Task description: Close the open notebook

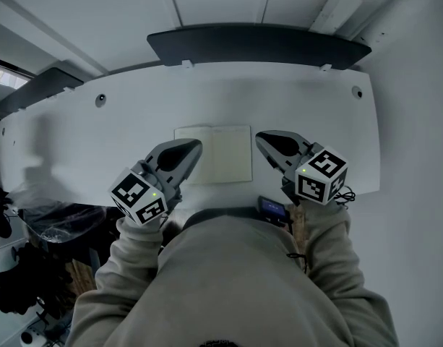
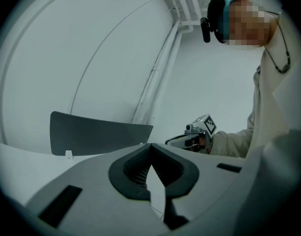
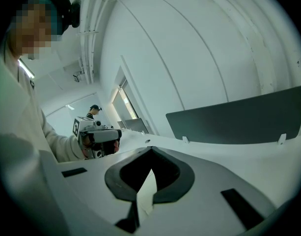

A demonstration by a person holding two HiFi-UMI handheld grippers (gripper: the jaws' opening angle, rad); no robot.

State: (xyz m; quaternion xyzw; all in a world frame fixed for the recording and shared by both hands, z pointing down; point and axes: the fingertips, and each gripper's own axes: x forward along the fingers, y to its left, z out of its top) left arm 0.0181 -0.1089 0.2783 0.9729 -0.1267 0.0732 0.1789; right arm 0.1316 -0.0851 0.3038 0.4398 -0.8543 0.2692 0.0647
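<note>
An open notebook with pale blank pages lies flat on the white desk, right in front of me. My left gripper rests at the notebook's left edge, its jaws shut with nothing between them. At the right edge sits my right gripper, also shut and empty. In the left gripper view the jaws of the left gripper meet at the tip, and the right gripper shows beyond. In the right gripper view the right gripper is closed, with the left gripper opposite.
A dark grey partition panel stands along the desk's far edge. A small black device lies at the near edge by my right hand. Dark clutter sits on the floor to the left. A person stands far off.
</note>
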